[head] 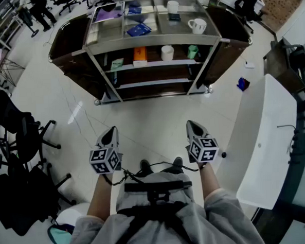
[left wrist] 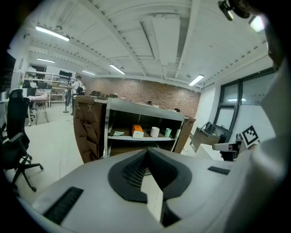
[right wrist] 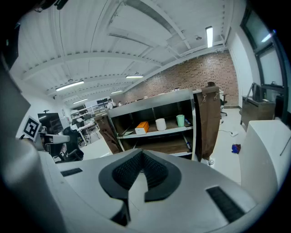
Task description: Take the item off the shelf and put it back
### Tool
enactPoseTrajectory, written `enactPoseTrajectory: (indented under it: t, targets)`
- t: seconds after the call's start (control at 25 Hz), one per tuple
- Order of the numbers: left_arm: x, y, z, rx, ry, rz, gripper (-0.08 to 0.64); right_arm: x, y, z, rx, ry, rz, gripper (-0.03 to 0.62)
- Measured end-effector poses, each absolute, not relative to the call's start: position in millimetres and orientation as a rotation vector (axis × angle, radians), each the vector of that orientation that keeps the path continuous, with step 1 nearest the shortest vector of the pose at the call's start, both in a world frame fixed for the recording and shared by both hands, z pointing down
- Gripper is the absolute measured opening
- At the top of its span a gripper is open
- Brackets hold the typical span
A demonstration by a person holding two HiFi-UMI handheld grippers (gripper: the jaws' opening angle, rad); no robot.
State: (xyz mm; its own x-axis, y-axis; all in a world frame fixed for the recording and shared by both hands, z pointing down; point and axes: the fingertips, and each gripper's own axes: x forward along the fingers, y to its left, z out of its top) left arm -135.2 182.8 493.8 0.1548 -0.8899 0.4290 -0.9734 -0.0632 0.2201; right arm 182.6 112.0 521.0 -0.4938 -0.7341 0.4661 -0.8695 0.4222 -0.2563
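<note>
A metal shelf unit [head: 153,41] stands across the floor ahead of me. On its middle shelf are an orange box [head: 139,54], a white roll [head: 167,52], a green cup [head: 192,51] and a flat green item [head: 117,63]. On the top level sit a white mug [head: 197,25] and blue packets [head: 138,29]. My left gripper [head: 112,129] and right gripper [head: 191,123] are held side by side well short of the shelf, both shut and empty. The orange box [left wrist: 137,131] also shows in the left gripper view beyond the left gripper [left wrist: 146,152], and the same box [right wrist: 142,127] beyond the right gripper [right wrist: 142,153].
A white table [head: 267,137] runs along my right. Black office chairs [head: 20,147] stand at my left. Brown covers [head: 67,41] hang on both sides of the shelf unit. A small blue object [head: 243,83] lies on the floor at the right.
</note>
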Motion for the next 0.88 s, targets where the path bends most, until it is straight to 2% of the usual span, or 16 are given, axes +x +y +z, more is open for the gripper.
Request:
enactPoseTrajectory:
  t: [0.32,0.88]
  targets:
    - [-159.6,172.8,498.9,2.059,-1.709,0.275,0.007,130.0,112.0,519.4,1.390,-2.422,0.702,0.009]
    - [-145.4,118.7,502.3,2.054,-1.708,0.312,0.008,64.9,43.4,531.4,1.218,-2.457,0.808,0.009]
